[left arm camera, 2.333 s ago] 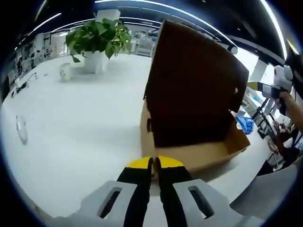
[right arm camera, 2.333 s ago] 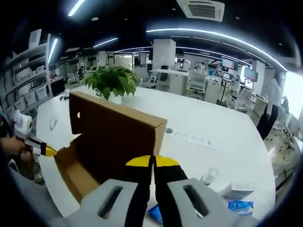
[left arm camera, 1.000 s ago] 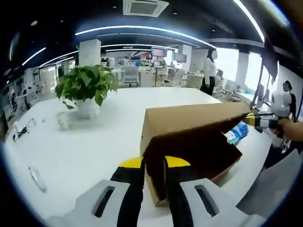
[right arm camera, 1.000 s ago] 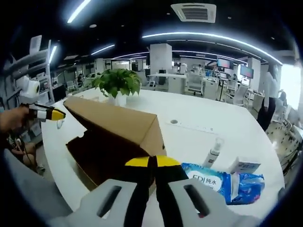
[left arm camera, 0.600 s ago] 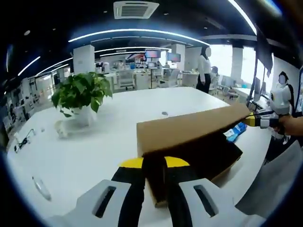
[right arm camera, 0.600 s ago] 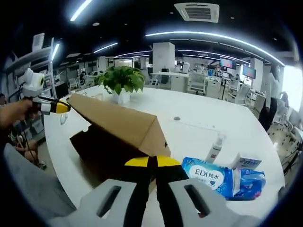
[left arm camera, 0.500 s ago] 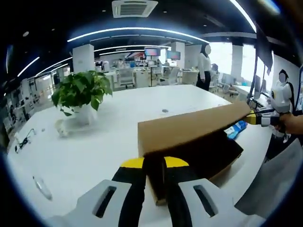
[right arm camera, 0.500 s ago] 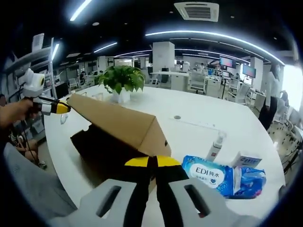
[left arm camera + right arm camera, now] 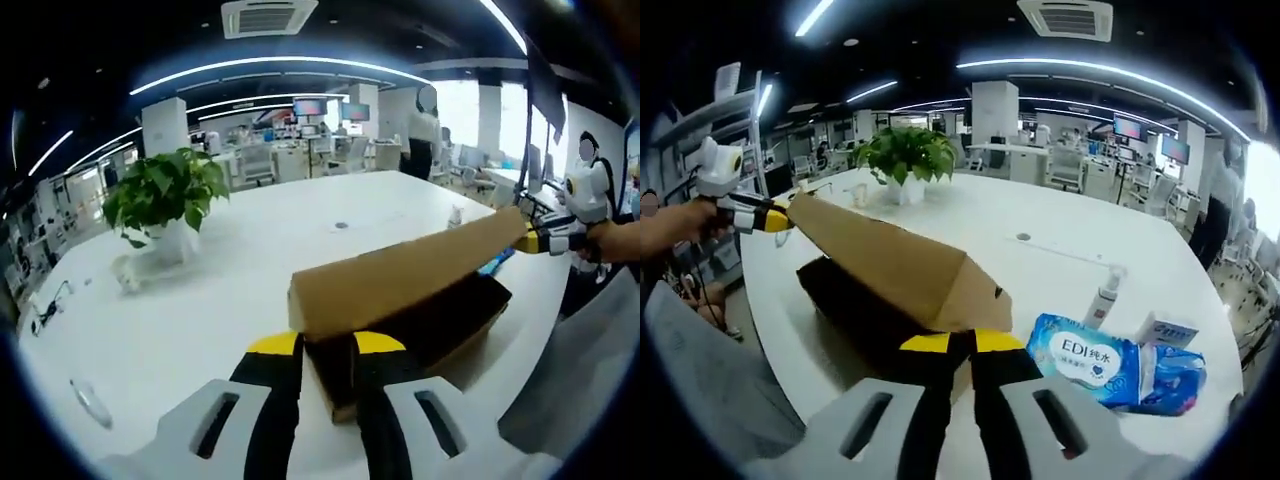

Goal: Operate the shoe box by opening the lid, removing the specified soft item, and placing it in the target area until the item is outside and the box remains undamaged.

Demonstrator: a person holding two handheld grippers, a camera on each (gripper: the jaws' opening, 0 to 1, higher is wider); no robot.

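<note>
Your left gripper [image 9: 325, 345] is pinching one corner of the shoe box lid [image 9: 400, 275], jaws narrow around the cardboard; your right gripper [image 9: 962, 345] is clamping the opposite corner. The shoe box [image 9: 865, 310] is sitting on the counter [image 9: 200, 300]. The right gripper view is adding the tissue pack [image 9: 1085, 362] and spray bottle [image 9: 1105, 295]. The half-lowered lid is hiding the box's contents.

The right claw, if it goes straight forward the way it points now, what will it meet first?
Most likely the cardboard lid of the shoe box: its corner sits right past the tips of the right claw, apparently already touching. Depth is unclear.
</note>
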